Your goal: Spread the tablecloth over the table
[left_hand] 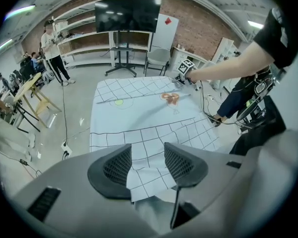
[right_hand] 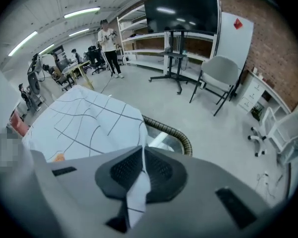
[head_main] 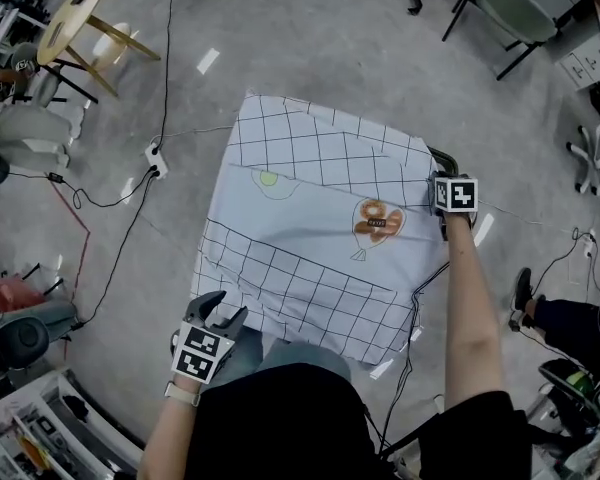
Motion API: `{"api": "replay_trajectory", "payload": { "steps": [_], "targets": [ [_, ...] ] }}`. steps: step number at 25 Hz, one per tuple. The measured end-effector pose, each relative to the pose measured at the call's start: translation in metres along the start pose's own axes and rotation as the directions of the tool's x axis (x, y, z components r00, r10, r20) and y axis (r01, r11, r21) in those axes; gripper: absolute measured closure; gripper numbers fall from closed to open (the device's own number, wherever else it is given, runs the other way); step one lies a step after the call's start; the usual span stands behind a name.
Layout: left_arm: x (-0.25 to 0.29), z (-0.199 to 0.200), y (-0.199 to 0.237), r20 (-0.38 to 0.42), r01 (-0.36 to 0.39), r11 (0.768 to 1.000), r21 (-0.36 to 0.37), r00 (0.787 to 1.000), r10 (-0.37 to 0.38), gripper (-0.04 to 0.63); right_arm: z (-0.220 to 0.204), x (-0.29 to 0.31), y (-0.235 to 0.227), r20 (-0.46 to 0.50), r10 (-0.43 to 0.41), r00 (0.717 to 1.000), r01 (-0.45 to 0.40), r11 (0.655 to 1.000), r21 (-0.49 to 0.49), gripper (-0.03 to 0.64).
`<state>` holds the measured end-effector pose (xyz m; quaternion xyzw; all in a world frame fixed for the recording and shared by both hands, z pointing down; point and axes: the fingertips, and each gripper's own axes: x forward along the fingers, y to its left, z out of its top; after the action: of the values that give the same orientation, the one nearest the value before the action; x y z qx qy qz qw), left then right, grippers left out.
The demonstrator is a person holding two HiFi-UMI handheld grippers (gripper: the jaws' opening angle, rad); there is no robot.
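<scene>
The tablecloth (head_main: 310, 218) lies draped over the desk, pale blue with bands of black grid at the far and near ends and a plain stretch between them. On that plain part sit an orange and brown print (head_main: 377, 220) towards my right and a small green circle (head_main: 269, 179) towards my left. The cloth hangs over the near edge and folds down in front of me.

My right gripper (head_main: 442, 168) is at the cloth's far right corner, arm stretched out along the right side. In the right gripper view its fingers (right_hand: 121, 170) are pressed together on a strip of the checked fabric, which runs out from between them towards the camera. Just past them the cloth (right_hand: 89, 123) stops short of the desk's rim (right_hand: 174, 133), so a curved piece of that rim shows bare.

My left gripper (head_main: 220, 313) hangs at the near left corner, pointing steeply down. In the left gripper view its fingers (left_hand: 116, 167) are spread, and the checked near edge of the cloth (left_hand: 139, 113) lies in the gap between them; the pads are not clamped on it.

On the grey floor to the left stand a wooden stool (head_main: 80, 23) and a power strip (head_main: 155, 158) with cables running from it. A screen on a stand (left_hand: 126, 14) is beyond the desk.
</scene>
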<state>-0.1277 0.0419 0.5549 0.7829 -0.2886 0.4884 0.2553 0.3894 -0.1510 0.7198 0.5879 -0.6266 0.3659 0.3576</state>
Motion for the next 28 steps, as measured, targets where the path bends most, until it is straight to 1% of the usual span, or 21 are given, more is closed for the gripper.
{"api": "replay_trajectory", "payload": {
  "steps": [2, 4, 6, 8, 11, 14, 15, 17, 19, 20, 22, 24, 26, 27, 28],
  "targets": [
    [0.0, 0.003, 0.001, 0.014, -0.003, 1.0, 0.014, 1.0, 0.003, 0.382, 0.012, -0.018, 0.009, 0.073, -0.032, 0.997, 0.035, 0.999, -0.038, 0.6],
    [0.001, 0.007, 0.004, 0.028, -0.002, 0.999, 0.036, 1.0, 0.001, 0.381, 0.024, -0.043, 0.02, 0.163, -0.044, 0.986, 0.052, 0.998, -0.047, 0.601],
    [0.003, 0.011, 0.008, 0.039, 0.007, 0.998, 0.062, 0.999, -0.009, 0.38, 0.034, -0.072, 0.034, 0.246, -0.038, 0.968, 0.05, 0.998, -0.043, 0.603],
    [0.005, 0.017, 0.013, 0.053, 0.017, 0.996, 0.085, 0.998, -0.021, 0.382, 0.043, -0.102, 0.055, 0.309, -0.015, 0.951, 0.037, 0.997, -0.067, 0.603],
    [0.005, 0.027, 0.02, 0.086, 0.028, 0.993, 0.117, 0.996, -0.038, 0.38, 0.047, -0.145, 0.102, 0.367, 0.037, 0.93, 0.021, 0.988, -0.153, 0.603],
    [0.002, 0.04, 0.026, 0.122, 0.048, 0.987, 0.152, 0.99, -0.067, 0.38, 0.043, -0.184, 0.158, 0.392, 0.076, 0.917, 0.039, 0.96, -0.279, 0.603],
    [0.001, 0.043, 0.027, 0.132, 0.057, 0.985, 0.163, 0.988, -0.079, 0.38, 0.039, -0.194, 0.178, 0.391, 0.086, 0.916, 0.052, 0.943, -0.329, 0.603],
    [-0.001, 0.047, 0.027, 0.151, 0.074, 0.981, 0.182, 0.983, -0.102, 0.38, 0.028, -0.211, 0.219, 0.376, 0.11, 0.92, 0.07, 0.898, -0.435, 0.603],
    [-0.002, 0.048, 0.026, 0.163, 0.098, 0.977, 0.191, 0.978, -0.13, 0.38, 0.012, -0.222, 0.259, 0.345, 0.147, 0.927, 0.054, 0.859, -0.509, 0.603],
    [-0.002, 0.049, 0.025, 0.167, 0.115, 0.974, 0.195, 0.975, -0.149, 0.382, 0.002, -0.224, 0.277, 0.326, 0.169, 0.93, 0.03, 0.85, -0.526, 0.603],
    [-0.001, 0.049, 0.019, 0.169, 0.151, 0.964, 0.217, 0.967, -0.189, 0.381, -0.021, -0.227, 0.311, 0.281, 0.218, 0.935, -0.038, 0.847, -0.531, 0.603],
    [0.001, 0.049, 0.013, 0.164, 0.169, 0.949, 0.266, 0.962, -0.217, 0.38, -0.047, -0.224, 0.344, 0.227, 0.263, 0.938, -0.107, 0.839, -0.533, 0.603],
    [0.004, 0.049, 0.007, 0.157, 0.179, 0.933, 0.314, 0.959, -0.236, 0.38, -0.075, -0.218, 0.376, 0.168, 0.299, 0.939, -0.16, 0.815, -0.557, 0.603],
    [0.006, 0.049, 0.004, 0.153, 0.194, 0.927, 0.321, 0.955, -0.253, 0.38, -0.088, -0.215, 0.392, 0.14, 0.317, 0.938, -0.184, 0.798, -0.575, 0.603],
    [0.007, 0.05, 0.001, 0.151, 0.22, 0.924, 0.314, 0.949, -0.277, 0.38, -0.1, -0.212, 0.407, 0.113, 0.337, 0.935, -0.21, 0.78, -0.589, 0.603]
  ]
}}
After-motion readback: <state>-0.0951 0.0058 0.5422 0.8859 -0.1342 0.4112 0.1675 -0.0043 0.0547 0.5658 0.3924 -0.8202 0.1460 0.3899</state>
